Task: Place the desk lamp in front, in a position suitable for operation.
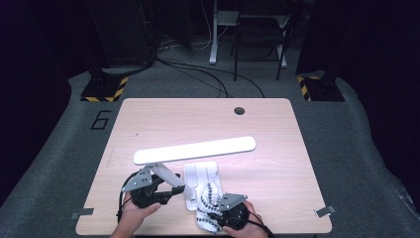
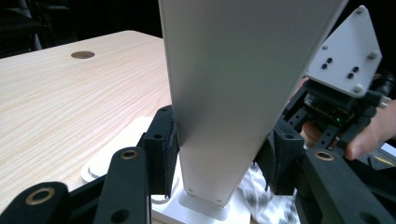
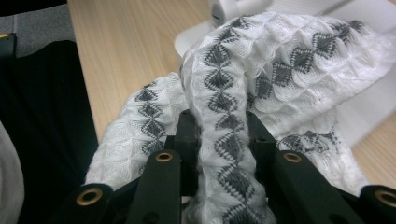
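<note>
Two grippers work at the near edge of the table (image 1: 148, 119): the left gripper (image 2: 217, 158) clamps the lamp (image 1: 195, 149) by its arm, the right gripper (image 3: 223, 140) pinches the cloth (image 3: 280, 60) on the lamp's base. A hard wipe could tip the lamp.

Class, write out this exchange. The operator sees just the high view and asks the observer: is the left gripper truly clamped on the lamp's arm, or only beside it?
Observer: Clamped. In the left gripper view, both pads of the left gripper press the flat sides of the lamp arm.
Operator: And the right gripper?
Observer: Its jaws pinch a raised fold of the cloth between them.
Operator: What does the cloth look like up close?
Observer: It is a white knit with rows of grey diamonds, and it lies partly over the lamp base.
</note>
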`<state>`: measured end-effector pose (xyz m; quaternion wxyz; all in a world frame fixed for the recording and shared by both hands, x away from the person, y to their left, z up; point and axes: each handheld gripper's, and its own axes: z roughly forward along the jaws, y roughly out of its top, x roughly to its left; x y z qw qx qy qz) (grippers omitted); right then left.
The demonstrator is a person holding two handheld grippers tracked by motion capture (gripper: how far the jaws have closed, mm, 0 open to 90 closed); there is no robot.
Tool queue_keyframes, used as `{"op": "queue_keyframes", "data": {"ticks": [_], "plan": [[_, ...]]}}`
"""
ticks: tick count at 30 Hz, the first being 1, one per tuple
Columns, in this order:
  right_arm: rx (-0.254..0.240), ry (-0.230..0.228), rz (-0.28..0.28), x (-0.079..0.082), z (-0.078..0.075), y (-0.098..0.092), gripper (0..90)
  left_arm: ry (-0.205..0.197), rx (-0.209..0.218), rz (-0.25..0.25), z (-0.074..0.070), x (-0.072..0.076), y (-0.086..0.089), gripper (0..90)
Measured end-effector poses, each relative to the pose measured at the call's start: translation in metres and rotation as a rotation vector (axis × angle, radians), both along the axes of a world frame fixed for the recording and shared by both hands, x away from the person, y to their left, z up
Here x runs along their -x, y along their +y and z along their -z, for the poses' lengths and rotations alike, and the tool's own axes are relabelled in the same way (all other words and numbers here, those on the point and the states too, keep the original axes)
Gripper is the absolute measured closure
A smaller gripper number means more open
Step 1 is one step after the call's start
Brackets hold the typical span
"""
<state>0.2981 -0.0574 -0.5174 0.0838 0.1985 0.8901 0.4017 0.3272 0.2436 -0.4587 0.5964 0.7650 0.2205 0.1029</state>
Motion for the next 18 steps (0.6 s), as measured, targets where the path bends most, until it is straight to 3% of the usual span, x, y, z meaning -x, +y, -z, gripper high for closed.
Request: {"op": "queue_keyframes", "data": {"ticks": [10, 18], "plan": [[0.002, 0.026, 0.096, -0.007, -0.001, -0.030, 71.0, 0.001, -0.004, -0.002, 0.000, 0.000, 0.000, 53.5], [0.000, 0.032, 0.145, -0.015, -0.002, -0.041, 70.5, 0.001, -0.003, 0.001, 0.000, 0.000, 0.000, 53.4]]}}
